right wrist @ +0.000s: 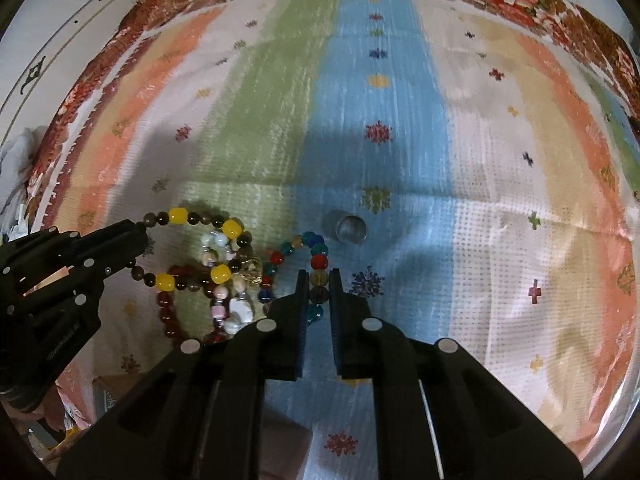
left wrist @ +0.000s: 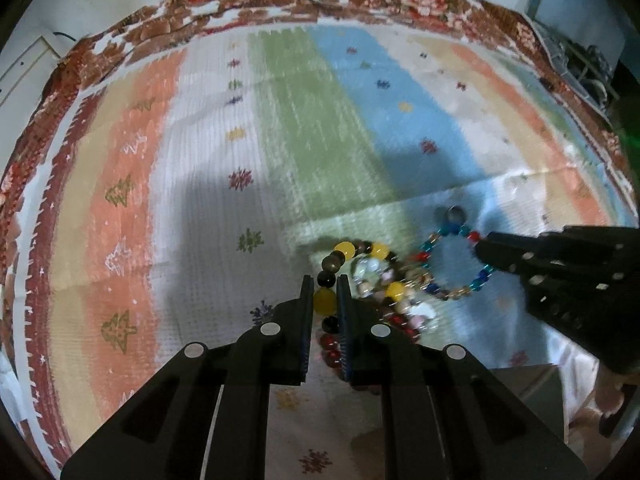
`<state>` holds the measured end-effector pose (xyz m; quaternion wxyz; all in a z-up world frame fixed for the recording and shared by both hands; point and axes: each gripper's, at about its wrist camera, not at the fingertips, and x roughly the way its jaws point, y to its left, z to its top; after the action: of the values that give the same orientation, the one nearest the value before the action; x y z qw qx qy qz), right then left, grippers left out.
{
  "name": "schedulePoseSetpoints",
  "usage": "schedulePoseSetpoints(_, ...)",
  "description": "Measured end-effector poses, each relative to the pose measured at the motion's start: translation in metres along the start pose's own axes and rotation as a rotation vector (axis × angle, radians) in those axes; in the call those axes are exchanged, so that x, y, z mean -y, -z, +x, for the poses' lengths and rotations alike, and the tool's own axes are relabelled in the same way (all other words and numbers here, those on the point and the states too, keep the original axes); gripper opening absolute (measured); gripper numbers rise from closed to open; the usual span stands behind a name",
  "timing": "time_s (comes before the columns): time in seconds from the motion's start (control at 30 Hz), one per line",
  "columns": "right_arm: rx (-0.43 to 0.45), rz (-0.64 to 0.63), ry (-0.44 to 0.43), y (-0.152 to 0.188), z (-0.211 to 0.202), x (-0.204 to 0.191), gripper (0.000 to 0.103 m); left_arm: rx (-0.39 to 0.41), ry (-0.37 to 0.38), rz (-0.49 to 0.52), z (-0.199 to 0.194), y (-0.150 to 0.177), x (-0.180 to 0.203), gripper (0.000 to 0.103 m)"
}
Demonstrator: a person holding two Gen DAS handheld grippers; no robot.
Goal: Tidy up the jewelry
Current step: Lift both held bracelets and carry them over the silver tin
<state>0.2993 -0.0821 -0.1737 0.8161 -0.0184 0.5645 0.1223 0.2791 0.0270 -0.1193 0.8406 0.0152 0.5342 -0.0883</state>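
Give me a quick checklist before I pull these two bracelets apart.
1. Left gripper shut on the yellow-and-brown bracelet: ok, beads sit between its fingers.
2. Right gripper shut on the multicolour bracelet: ok.
3. Bracelets free of each other: not ok, both overlap the pink-and-white strand and the dark red beads in the middle of the pile.
4. Held bracelets lifted off the cloth: cannot tell.
5. Small round piece clear of the grip: ok, it lies apart, beyond the multicolour bracelet.
6. Grippers clear of each other: ok, they are at opposite sides of the pile.
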Motion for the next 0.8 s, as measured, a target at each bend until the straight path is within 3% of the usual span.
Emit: schedulePoseSetpoints(0.8,0.151,-0.07,-0.021,0.019,-0.074,-0.041,0.011,0.153,0.014,-0.08,-0.074,0.011,0.002,0.011)
